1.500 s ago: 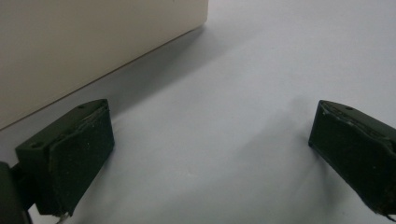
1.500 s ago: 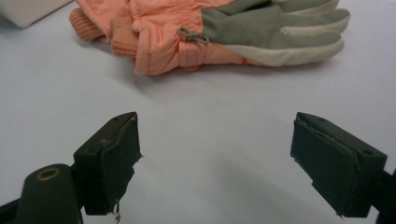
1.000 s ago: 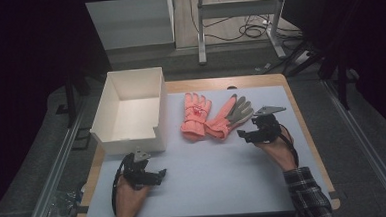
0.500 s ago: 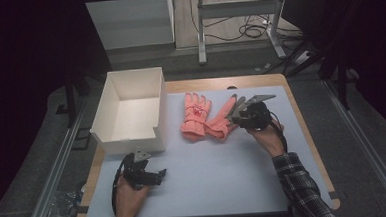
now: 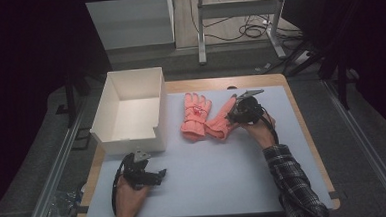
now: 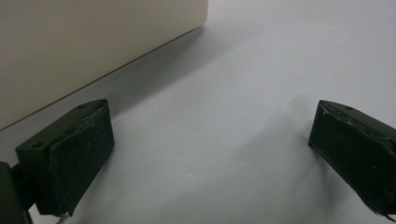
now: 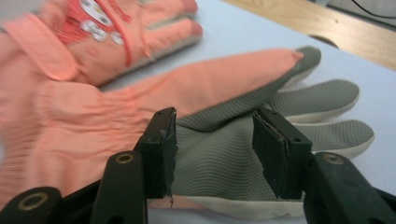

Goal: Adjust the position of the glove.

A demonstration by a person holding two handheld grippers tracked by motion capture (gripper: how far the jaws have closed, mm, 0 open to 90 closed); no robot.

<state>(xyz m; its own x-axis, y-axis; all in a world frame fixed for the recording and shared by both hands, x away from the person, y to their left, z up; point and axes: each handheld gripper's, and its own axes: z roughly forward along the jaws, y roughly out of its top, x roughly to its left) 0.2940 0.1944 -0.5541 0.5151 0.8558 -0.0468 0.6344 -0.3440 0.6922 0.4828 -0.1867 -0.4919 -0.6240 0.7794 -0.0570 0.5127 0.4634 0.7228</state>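
Note:
Two salmon-pink gloves lie side by side on the white mat (image 5: 219, 172). The left glove (image 5: 196, 116) (image 7: 107, 42) lies flat with a printed label on its back. The right glove (image 5: 219, 124) (image 7: 210, 84) is partly turned over, so its grey ribbed palm and fingers show. My right gripper (image 5: 231, 117) (image 7: 215, 126) is on that glove, with the grey palm fabric bunched between its pads; its jaws have just been opening a little. My left gripper (image 5: 159, 175) (image 6: 210, 135) rests open on the mat near the front left, with nothing between its pads.
A white open box (image 5: 127, 137) (image 6: 70, 46) stands at the left of the table, just behind the left gripper. The wooden table edge (image 5: 301, 113) frames the mat. Dark floor, cables and a metal stand lie beyond the far edge.
My right gripper has moved left onto the right glove and closed around its grey palm. The glove's grey fingers are now covered by the gripper in the high view. The left hand stayed put.

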